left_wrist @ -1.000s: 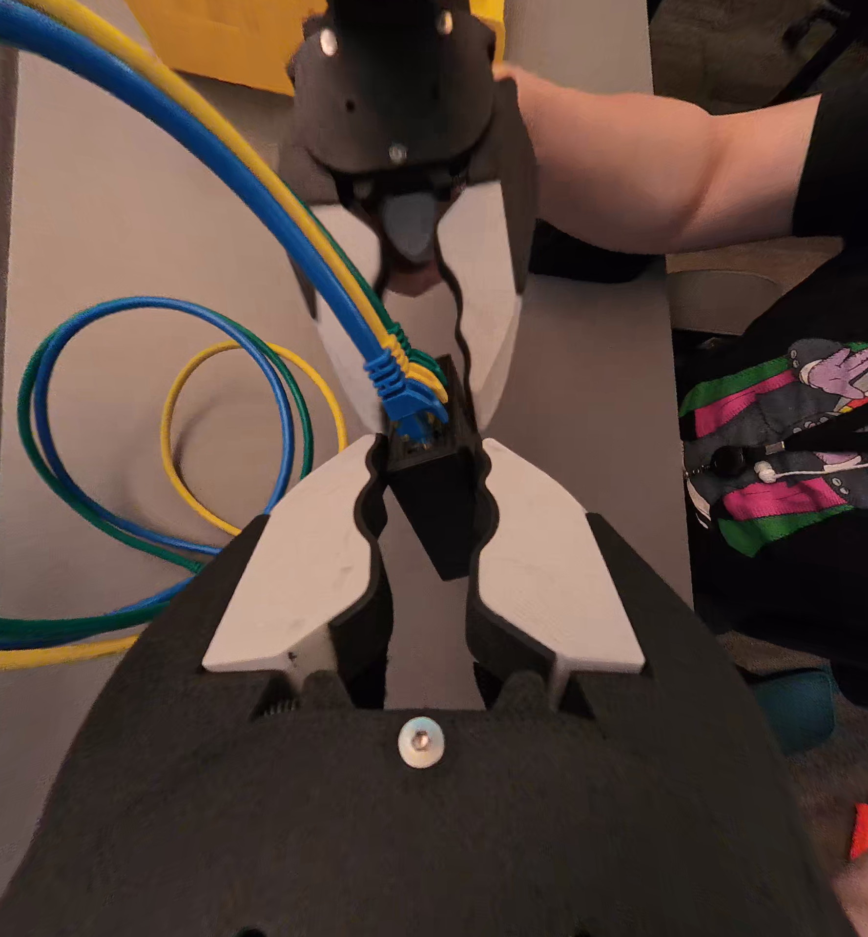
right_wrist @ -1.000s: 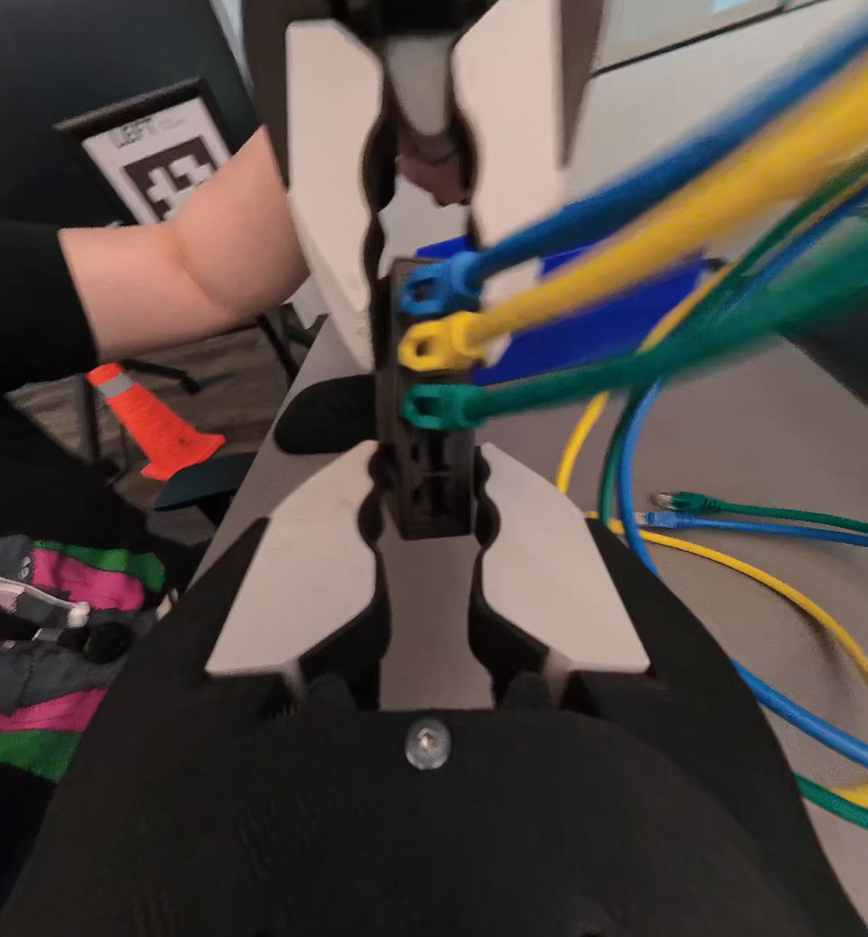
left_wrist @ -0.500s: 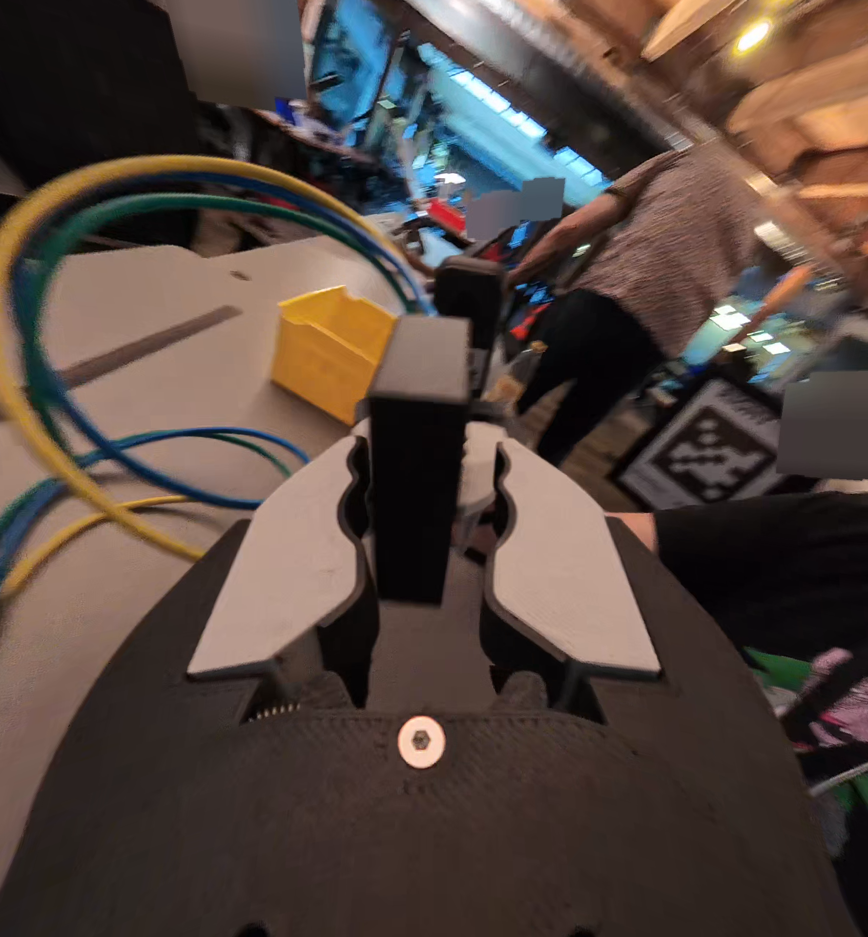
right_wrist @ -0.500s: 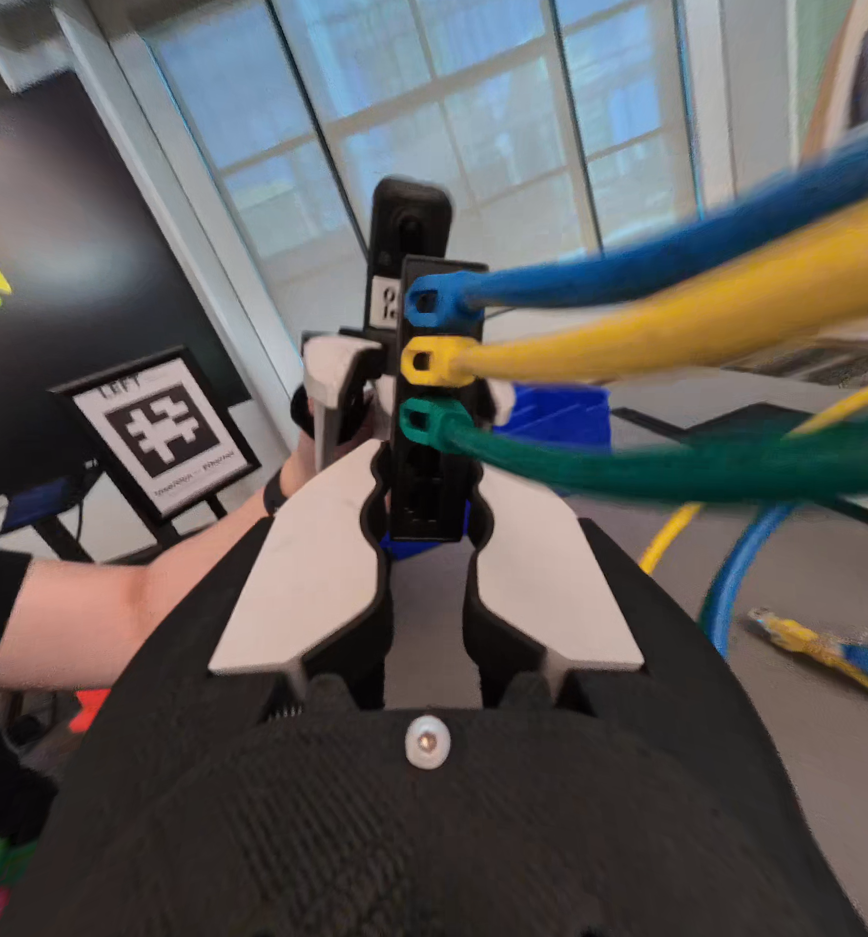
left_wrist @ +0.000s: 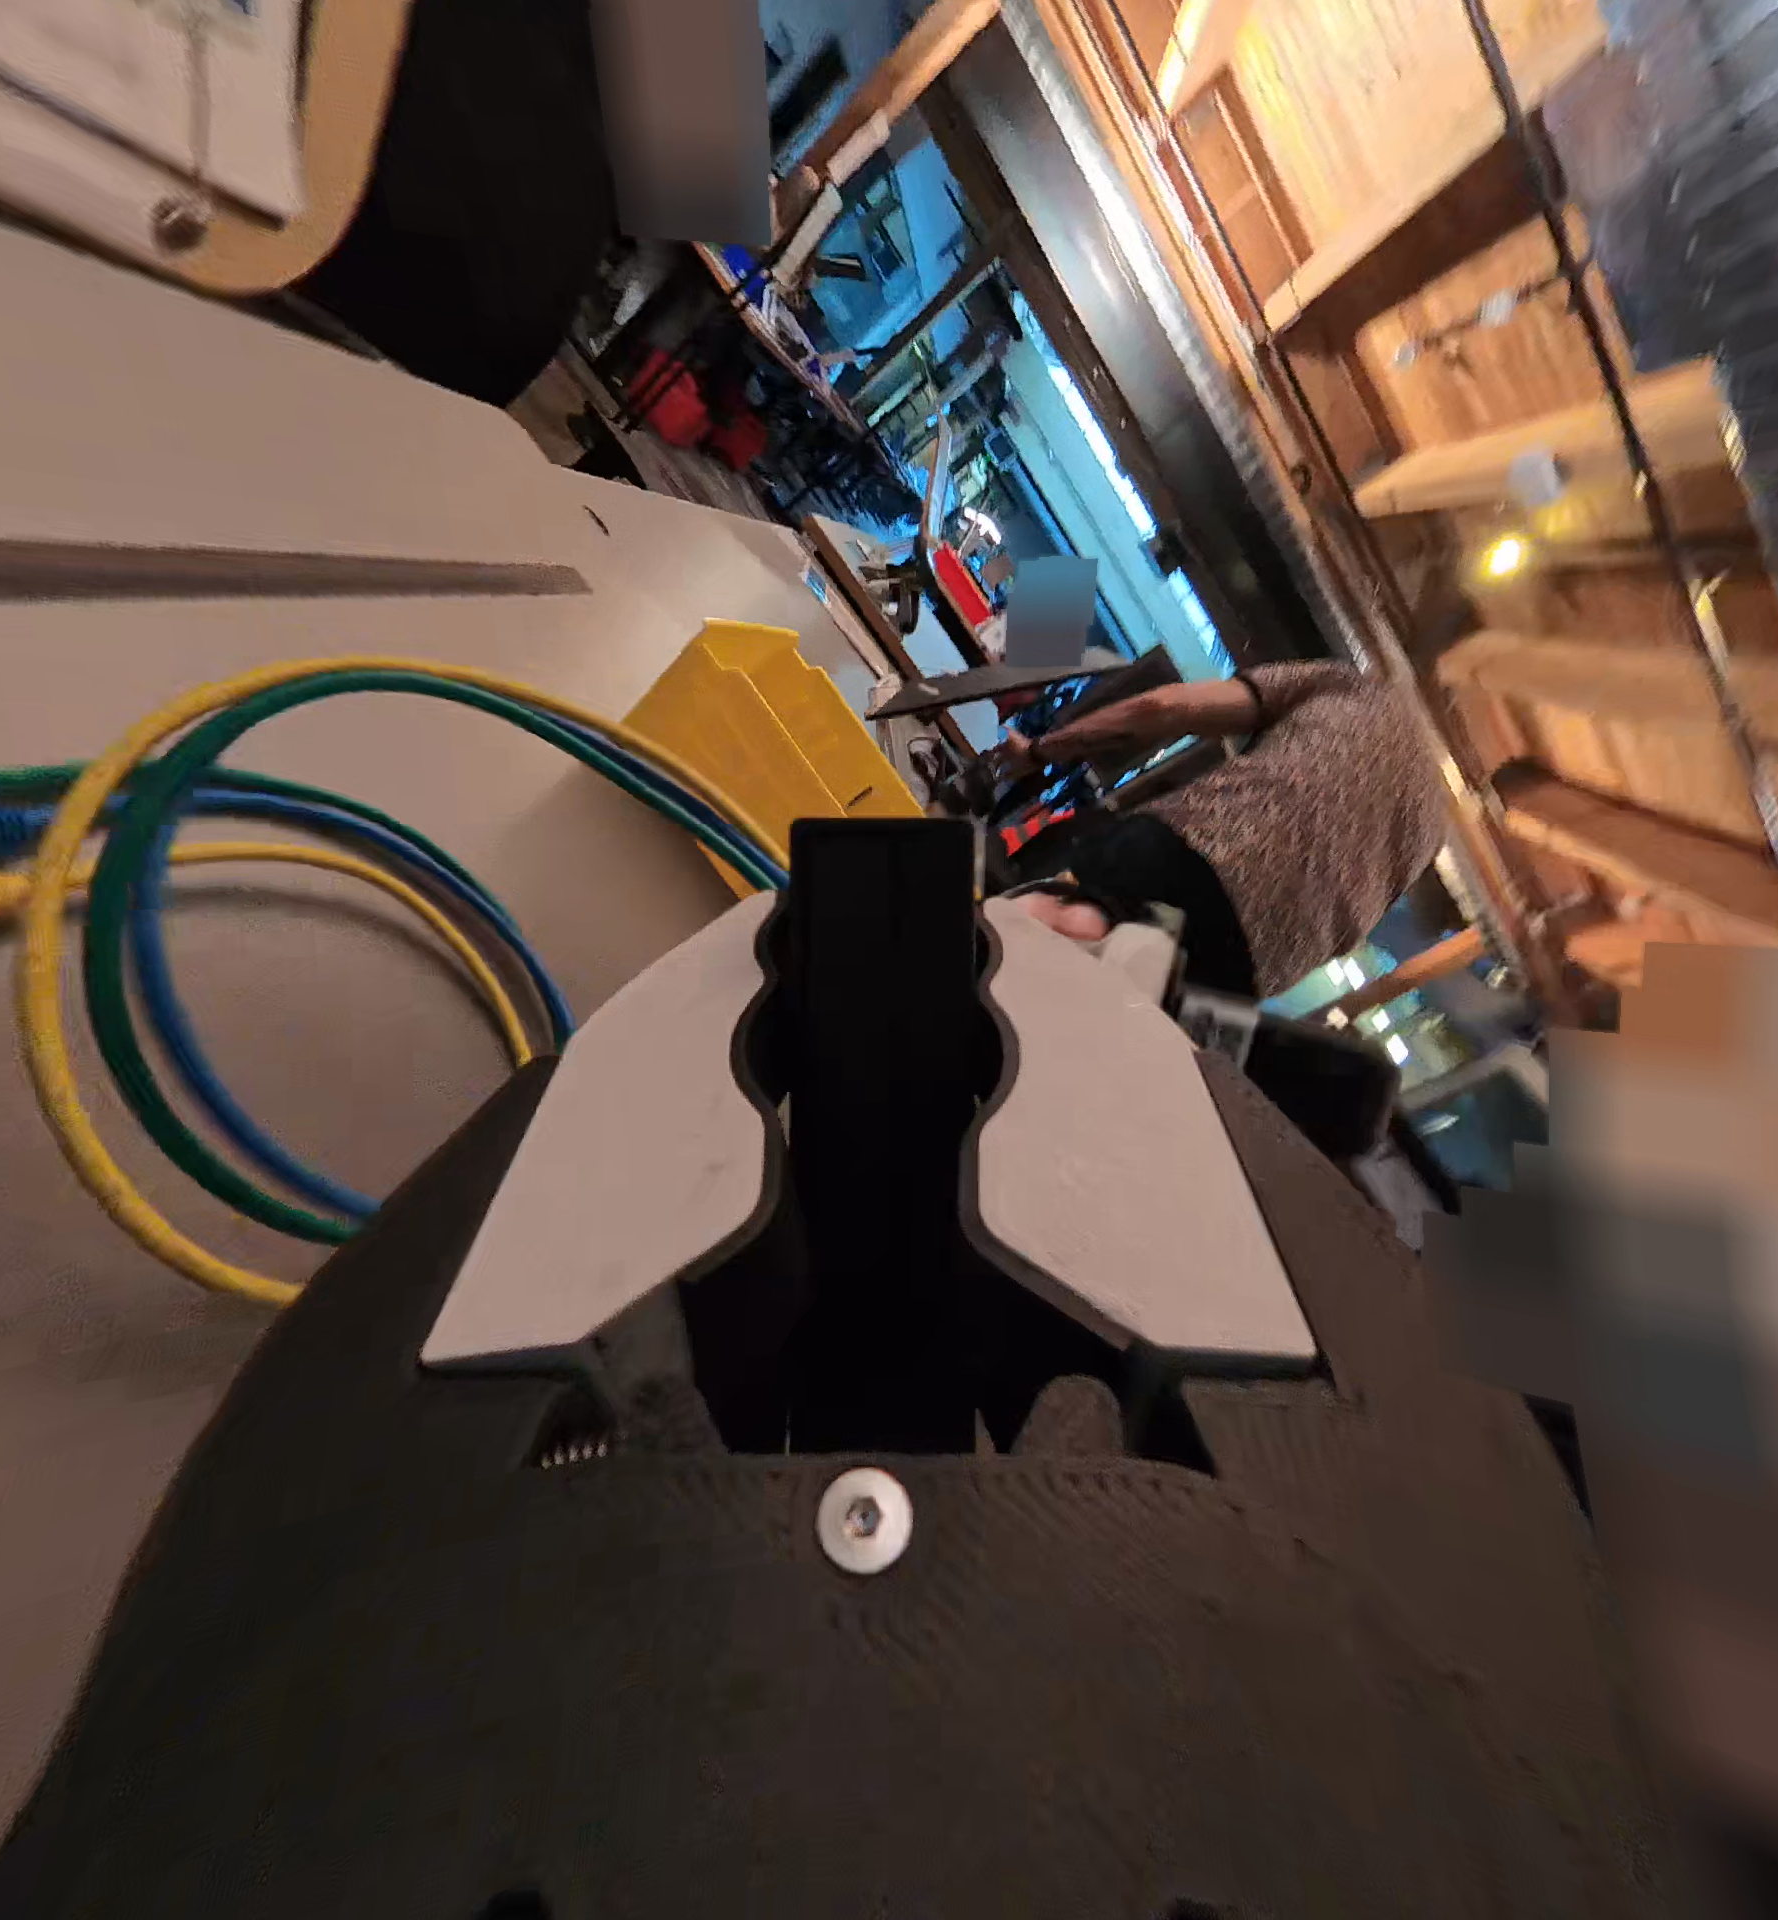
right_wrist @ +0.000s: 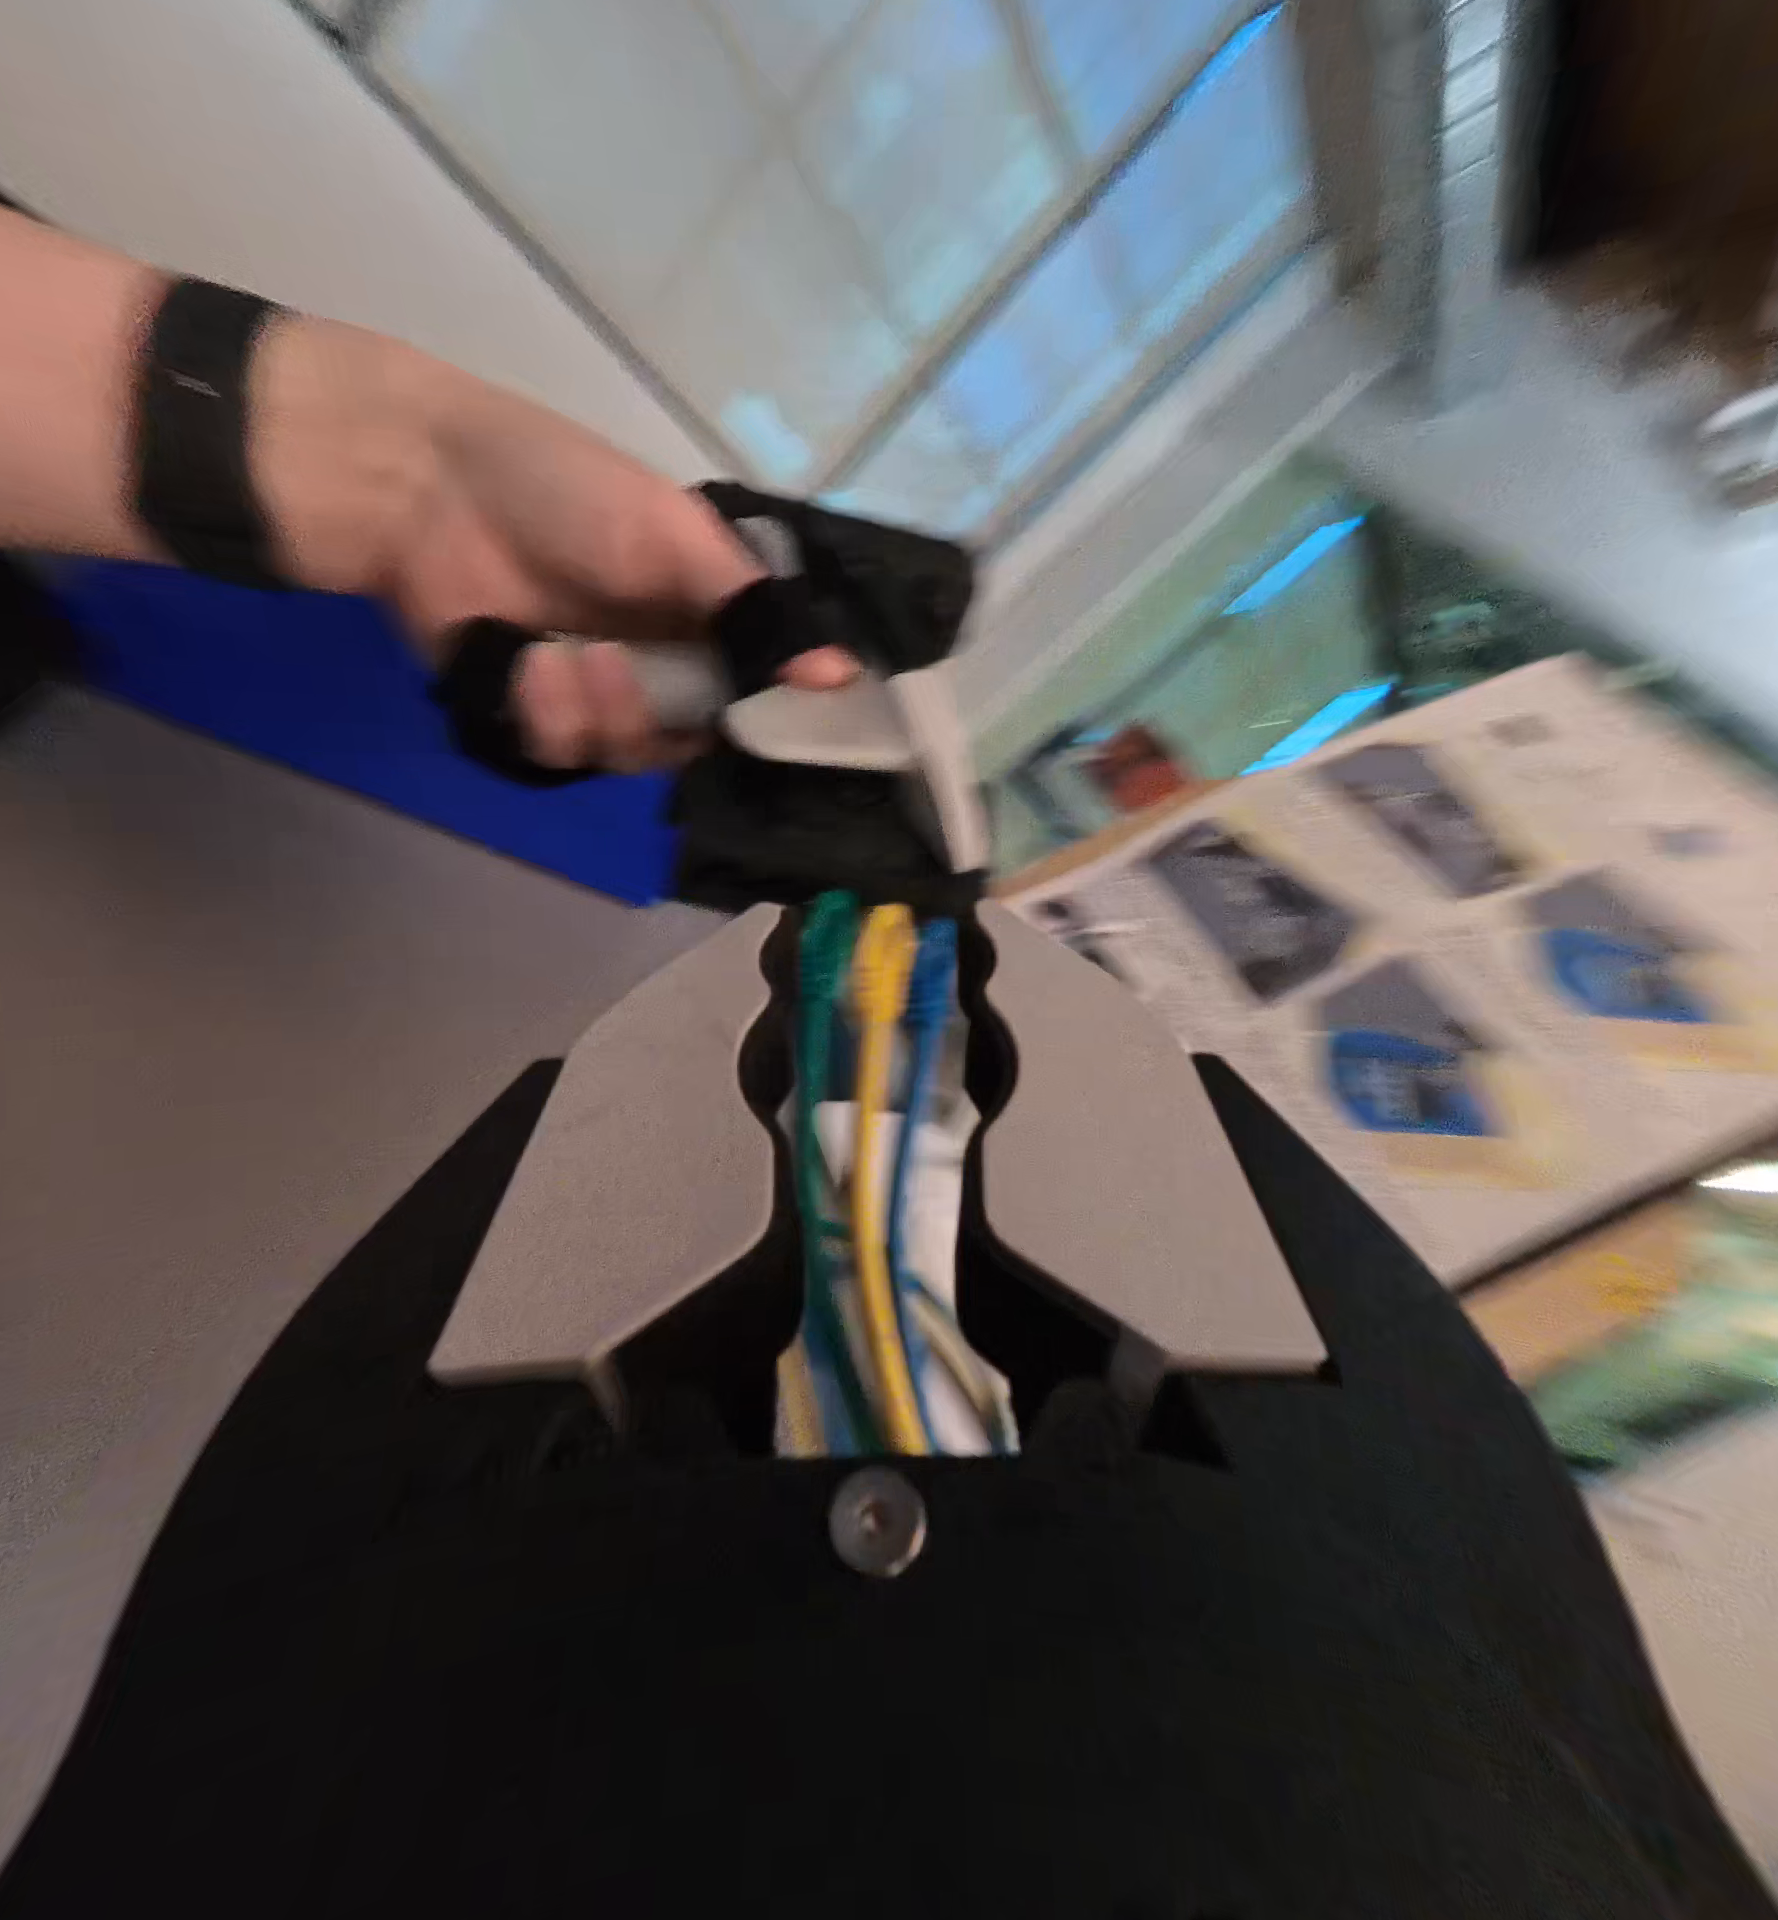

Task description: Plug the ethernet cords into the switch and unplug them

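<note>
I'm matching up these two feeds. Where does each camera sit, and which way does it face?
Left wrist view: on the left gripper, facing along its fingers, shut on the black switch, across the table toward shelving; no hand clearly shows.
Right wrist view: on the right gripper, facing along its fingers at the three cords running between them to the switch; a hand holding the left gripper shows.
Shared: switch, cords, table.
</note>
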The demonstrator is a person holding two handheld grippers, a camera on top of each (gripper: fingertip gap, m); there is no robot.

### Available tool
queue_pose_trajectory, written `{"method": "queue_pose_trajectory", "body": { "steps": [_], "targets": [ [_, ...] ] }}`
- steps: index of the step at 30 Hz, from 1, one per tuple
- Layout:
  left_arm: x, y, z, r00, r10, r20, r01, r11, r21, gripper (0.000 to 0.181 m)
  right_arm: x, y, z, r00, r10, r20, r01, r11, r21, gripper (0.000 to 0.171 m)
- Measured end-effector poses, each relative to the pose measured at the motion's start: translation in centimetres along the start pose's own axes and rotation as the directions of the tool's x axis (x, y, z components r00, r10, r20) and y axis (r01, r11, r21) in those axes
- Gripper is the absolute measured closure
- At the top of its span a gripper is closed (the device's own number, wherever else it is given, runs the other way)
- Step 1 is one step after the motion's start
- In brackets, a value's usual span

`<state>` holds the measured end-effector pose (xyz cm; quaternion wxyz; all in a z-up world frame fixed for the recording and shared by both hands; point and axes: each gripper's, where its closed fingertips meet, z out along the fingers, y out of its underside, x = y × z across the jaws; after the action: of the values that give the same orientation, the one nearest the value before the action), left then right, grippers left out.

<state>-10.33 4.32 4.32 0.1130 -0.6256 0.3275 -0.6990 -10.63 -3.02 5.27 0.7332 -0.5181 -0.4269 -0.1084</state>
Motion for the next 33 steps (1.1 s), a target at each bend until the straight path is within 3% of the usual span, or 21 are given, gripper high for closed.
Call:
{"method": "queue_pose_trajectory", "body": {
  "steps": [2,4,6,7,10,11,13,15,18,21,25,28,31,33],
  "targets": [
    [-1.0,0.1,-0.1,0.998,-0.058,-0.009,0.058,0.998,0.017,0.152,0.0,1.1,0.8,0.991,-0.124,-0.058,0.119,0.989,-0.09,0.124],
    [-1.7,0.3,0.1,0.995,-0.095,-0.024,0.095,0.995,0.018,0.152,-0.7,4.0,2.2,0.994,-0.096,-0.053,0.079,0.962,-0.262,0.102],
    [-1.7,0.6,0.3,0.992,-0.119,-0.051,0.119,0.993,0.0,0.152,-0.8,6.9,2.8,0.993,-0.089,-0.078,0.05,0.911,-0.409,0.101],
    [-1.7,0.7,0.4,0.991,-0.118,-0.056,0.117,0.993,-0.008,0.152,-1.0,8.1,2.9,0.994,-0.084,-0.067,0.044,0.888,-0.458,0.104],
    [-1.7,1.4,0.8,0.996,-0.078,-0.047,0.075,0.996,-0.052,0.152,-1.6,9.6,2.4,0.999,0.032,-0.035,-0.045,0.853,-0.519,0.14],
    [-1.6,1.5,0.9,0.997,-0.059,-0.047,0.056,0.996,-0.066,0.15,-1.5,9.8,2.3,0.996,0.079,-0.033,-0.084,0.84,-0.535,0.145],
    [-1.4,1.6,1.1,0.998,-0.026,-0.058,0.022,0.997,-0.079,0.149,-1.1,9.7,2.0,0.985,0.165,-0.055,-0.168,0.817,-0.551,0.151],
    [-0.5,1.5,1.1,0.995,0.037,-0.089,-0.045,0.996,-0.083,0.128,-0.4,9.5,1.7,0.975,0.195,-0.105,-0.22,0.809,-0.545,0.156],
    [-0.2,1.5,0.4,0.959,0.283,0.006,-0.28,0.953,-0.113,0.116,0.2,9.4,1.4,0.965,0.22,-0.14,-0.261,0.798,-0.543,0.158],
    [0.1,1.0,-0.8,0.78,0.607,0.152,-0.587,0.794,-0.156,0.096,0.5,9.7,1.0,0.96,0.241,-0.141,-0.279,0.782,-0.558,0.158],
    [0.5,1.5,-1.0,0.395,0.872,0.288,-0.805,0.48,-0.348,0.084,0.6,10.2,0.1,0.946,0.302,-0.121,-0.307,0.712,-0.632,0.158],
    [-1.1,1.8,-0.1,0.085,0.934,0.346,-0.784,0.277,-0.556,0.091,0.7,10.3,-0.8,0.935,0.331,-0.128,-0.324,0.649,-0.688,0.158],
    [-2.6,2.8,1.6,-0.101,0.951,0.292,-0.746,0.122,-0.655,0.094,0.7,10.2,-1.7,0.927,0.352,-0.131,-0.33,0.594,-0.734,0.158],
    [-3.8,3.1,2.1,-0.175,0.947,0.271,-0.714,0.067,-0.697,0.098,0.4,10.4,-2.5,0.925,0.361,-0.122,-0.315,0.544,-0.778,0.158]
  ]
}}
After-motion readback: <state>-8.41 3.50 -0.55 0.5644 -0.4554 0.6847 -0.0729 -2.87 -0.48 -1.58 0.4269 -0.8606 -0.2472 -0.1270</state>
